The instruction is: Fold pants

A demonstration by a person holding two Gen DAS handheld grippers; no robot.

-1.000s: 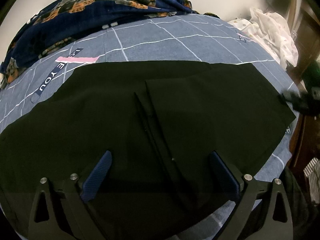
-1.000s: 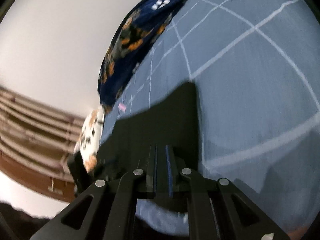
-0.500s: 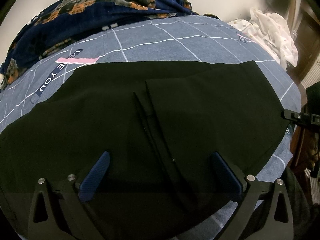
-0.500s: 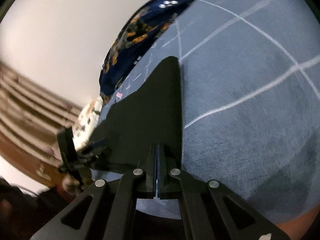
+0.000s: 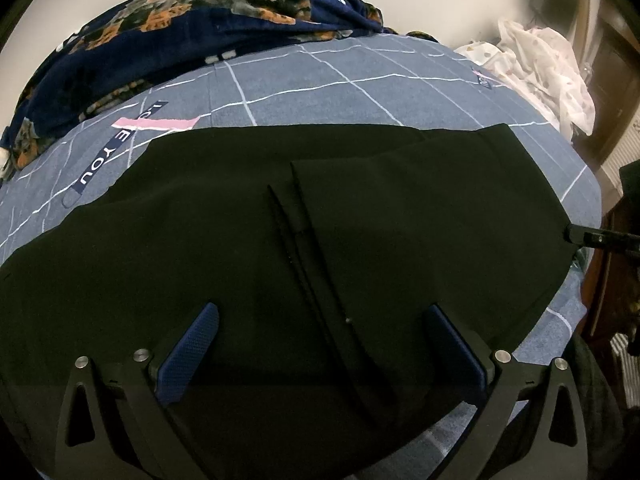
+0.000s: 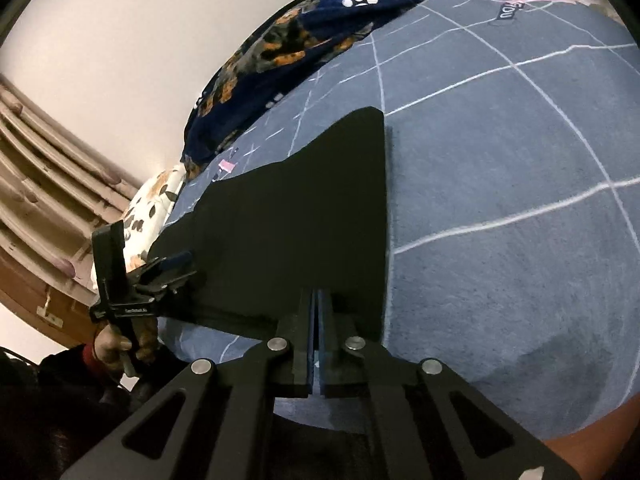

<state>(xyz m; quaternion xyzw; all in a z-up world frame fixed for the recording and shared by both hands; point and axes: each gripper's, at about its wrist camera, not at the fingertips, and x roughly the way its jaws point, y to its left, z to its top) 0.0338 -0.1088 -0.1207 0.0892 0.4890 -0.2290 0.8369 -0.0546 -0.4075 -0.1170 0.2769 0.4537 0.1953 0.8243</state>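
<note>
Black pants [image 5: 400, 220] lie spread flat across a blue-grey grid bedsheet [image 5: 320, 92], one leg folded over the other. My left gripper [image 5: 324, 336] hovers open over the near edge of the pants, its blue pads [image 5: 192, 356] wide apart with nothing pinched. In the right wrist view the pants [image 6: 300, 220] run away from my right gripper [image 6: 316, 300], which is shut on the hem at their end. The right gripper's tip [image 5: 572, 236] shows at the pants' right edge. A hand [image 6: 116, 344] holds the left gripper [image 6: 176, 268] at the far side.
A dark blue blanket with orange patches [image 5: 180, 32] is bunched along the back of the bed by the wall. White cloth [image 5: 548, 64] is piled at the back right. Wooden furniture [image 5: 600, 288] stands past the bed's right edge. A spotted pillow [image 6: 156, 200] lies by the wooden frame.
The right gripper's jaws closed fully on the hem and the gripper rolled. The pants' right end drew slightly inward. The left gripper stayed put and open.
</note>
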